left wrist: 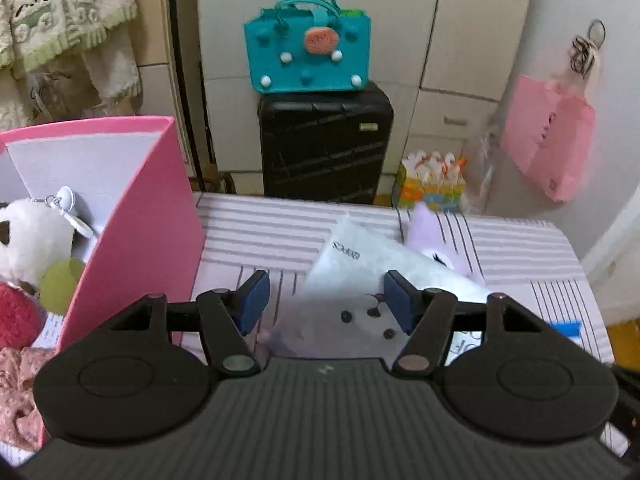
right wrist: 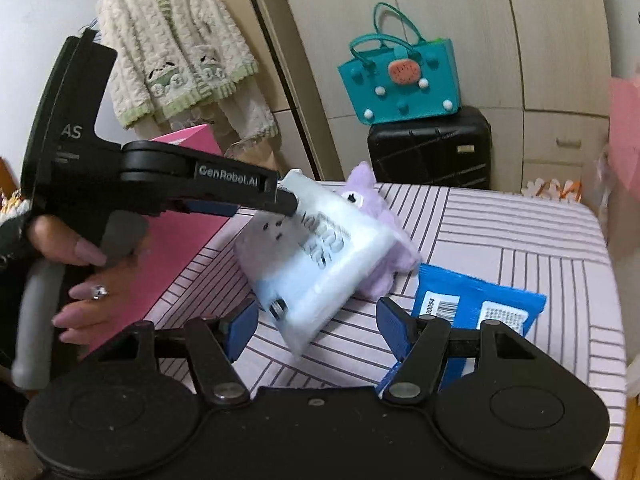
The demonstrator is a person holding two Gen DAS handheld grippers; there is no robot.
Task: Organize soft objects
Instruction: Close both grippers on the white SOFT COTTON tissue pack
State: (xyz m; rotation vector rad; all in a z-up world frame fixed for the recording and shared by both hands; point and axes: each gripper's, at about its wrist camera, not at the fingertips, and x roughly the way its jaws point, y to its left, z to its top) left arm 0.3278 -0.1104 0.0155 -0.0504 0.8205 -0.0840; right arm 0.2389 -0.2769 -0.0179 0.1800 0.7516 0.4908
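Note:
A white plastic pack point(left wrist: 352, 280) point(right wrist: 316, 256) with a printed face lies on the striped table, leaning on a purple plush toy point(left wrist: 432, 236) point(right wrist: 372, 196). My left gripper point(left wrist: 326, 300) is open, its blue pads either side of the pack's near end; in the right wrist view its fingers point(right wrist: 256, 196) reach over the pack's top. My right gripper point(right wrist: 318, 326) is open and empty, just in front of the pack. A blue packet point(right wrist: 480, 300) lies right of it. The pink box point(left wrist: 132, 216) point(right wrist: 188, 236) at left holds a white plush point(left wrist: 32, 236) and other soft items.
A black suitcase point(left wrist: 324, 144) with a teal felt bag point(left wrist: 308, 56) on top stands behind the table. A colourful pack point(left wrist: 432, 184) sits at the far table edge. A pink bag point(left wrist: 548, 144) hangs at right. A knit cardigan point(right wrist: 176, 48) hangs at left.

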